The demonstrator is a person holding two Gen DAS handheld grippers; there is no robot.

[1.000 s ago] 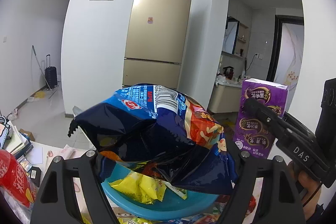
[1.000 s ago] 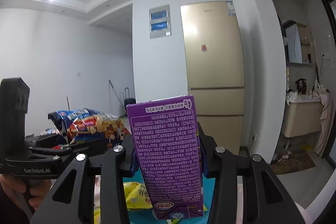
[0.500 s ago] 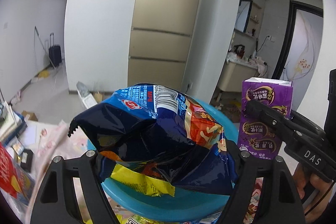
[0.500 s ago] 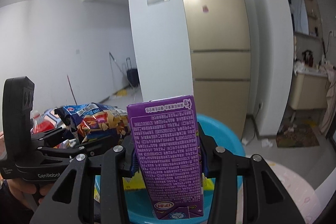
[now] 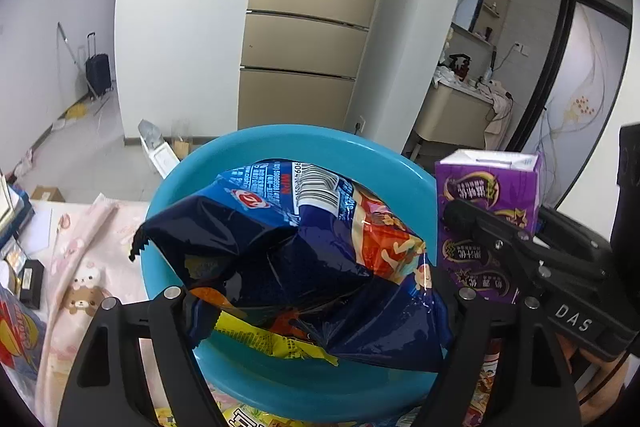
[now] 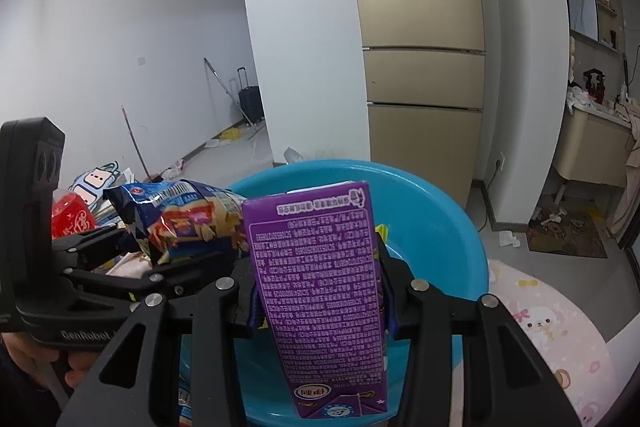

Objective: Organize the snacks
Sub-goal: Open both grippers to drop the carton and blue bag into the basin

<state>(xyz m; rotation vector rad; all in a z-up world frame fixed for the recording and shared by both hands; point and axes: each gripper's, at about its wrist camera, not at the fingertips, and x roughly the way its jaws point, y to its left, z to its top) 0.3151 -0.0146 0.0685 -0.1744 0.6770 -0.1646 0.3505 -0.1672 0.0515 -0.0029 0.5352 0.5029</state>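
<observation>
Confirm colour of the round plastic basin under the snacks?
Bright blue round plastic basin, plain, no pattern; clearest in the left wrist view.

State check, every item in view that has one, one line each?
Left hand-held gripper: shut on the chip bag.
Chip bag: crumpled, sealed, held over the basin.
Right hand-held gripper: shut on the purple carton.
Purple carton: upright, closed, held above the basin.
Blue basin: on the table, a yellow packet already inside.
Fridge: doors closed.
</observation>
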